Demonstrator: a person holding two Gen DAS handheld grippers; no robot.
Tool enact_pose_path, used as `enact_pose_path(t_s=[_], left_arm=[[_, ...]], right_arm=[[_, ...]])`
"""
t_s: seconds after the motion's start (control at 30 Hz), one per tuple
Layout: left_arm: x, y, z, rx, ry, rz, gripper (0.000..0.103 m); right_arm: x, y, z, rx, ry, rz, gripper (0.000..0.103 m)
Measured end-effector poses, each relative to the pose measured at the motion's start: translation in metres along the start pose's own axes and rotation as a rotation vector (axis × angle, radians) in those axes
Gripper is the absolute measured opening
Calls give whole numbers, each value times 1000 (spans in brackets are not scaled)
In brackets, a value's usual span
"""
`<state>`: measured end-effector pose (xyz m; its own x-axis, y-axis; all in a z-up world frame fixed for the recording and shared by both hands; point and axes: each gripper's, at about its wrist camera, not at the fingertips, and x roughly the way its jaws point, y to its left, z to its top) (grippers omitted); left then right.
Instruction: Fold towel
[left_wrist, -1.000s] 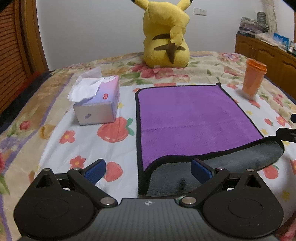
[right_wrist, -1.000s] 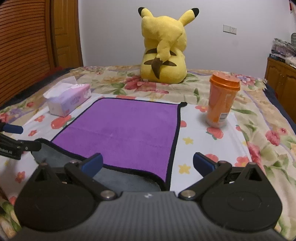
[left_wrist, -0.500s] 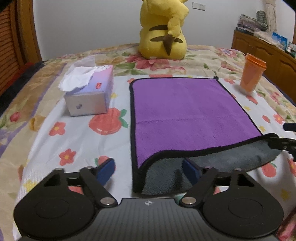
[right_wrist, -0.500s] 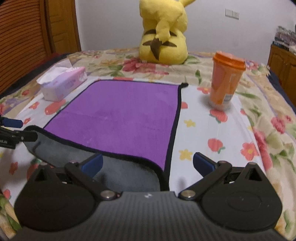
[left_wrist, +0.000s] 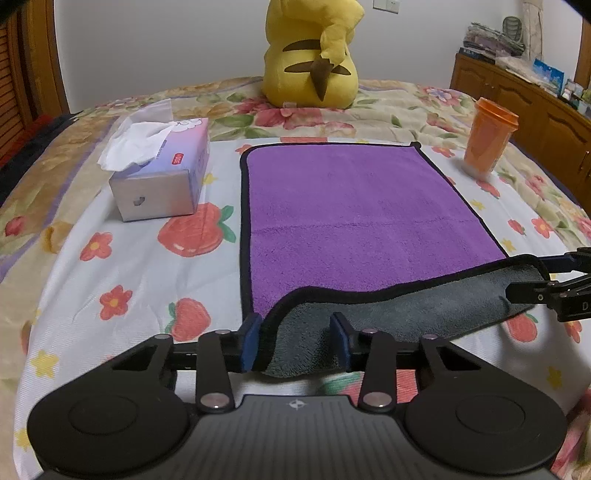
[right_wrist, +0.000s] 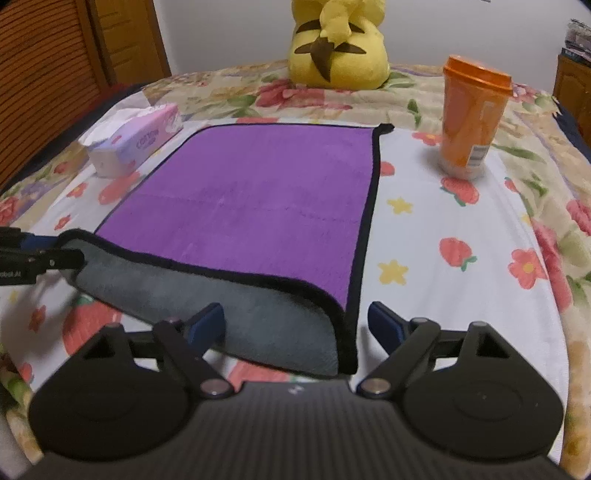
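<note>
A purple towel (left_wrist: 354, 206) with black trim and a grey underside lies flat on the flowered bed; it also shows in the right wrist view (right_wrist: 258, 192). Its near edge is curled up, showing the grey side (left_wrist: 388, 317). My left gripper (left_wrist: 295, 341) is open, its blue pads either side of the towel's near left corner. My right gripper (right_wrist: 295, 325) is open around the near right corner (right_wrist: 314, 332). Each gripper's fingers reach into the other's view at the frame edge.
A tissue box (left_wrist: 162, 173) sits left of the towel. An orange lidded cup (left_wrist: 487, 140) stands to its right, also in the right wrist view (right_wrist: 472, 118). A yellow plush toy (left_wrist: 314, 59) sits at the far side. A wooden dresser (left_wrist: 535, 110) stands at the right.
Both grippers moved forward and down over the curled near edge. The left jaws have narrowed around the left corner; the right jaws stay wide.
</note>
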<state>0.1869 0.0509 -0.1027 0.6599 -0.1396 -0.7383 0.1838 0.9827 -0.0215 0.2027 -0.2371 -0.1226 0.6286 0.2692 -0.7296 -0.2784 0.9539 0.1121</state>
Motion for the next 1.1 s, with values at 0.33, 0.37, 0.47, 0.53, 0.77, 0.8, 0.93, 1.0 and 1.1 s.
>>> enact_pose_path(t_s=[0.33,0.37,0.47,0.53,0.77,0.8,0.93,1.0,1.1], left_arm=[[0,-2,-1,7,5,5,33],[0,-1,-1,5,5,5,32],[0,-1,-1,3,7,8,28],[0,0,-1,4,6,5,23],[-1,-1,0,9,5,-22,11],[-2,-2,0,10,2,-22,10],[-6,-2,2,8,-23,-26,10],[-9,-2,3,5,-37,-28,9],[-16,-3,7,0,-66,-39,9]], right_arm=[[3,-7,1,24,29,20,54],[3,-8,1,29,30,20,50],[3,-12,3,41,33,17,42],[3,-14,2,43,36,16,34],[5,-13,2,23,57,28,13],[5,-13,2,19,58,31,10],[4,-13,3,8,53,34,5],[2,-13,3,7,44,34,5],[-1,-14,5,10,23,34,5]])
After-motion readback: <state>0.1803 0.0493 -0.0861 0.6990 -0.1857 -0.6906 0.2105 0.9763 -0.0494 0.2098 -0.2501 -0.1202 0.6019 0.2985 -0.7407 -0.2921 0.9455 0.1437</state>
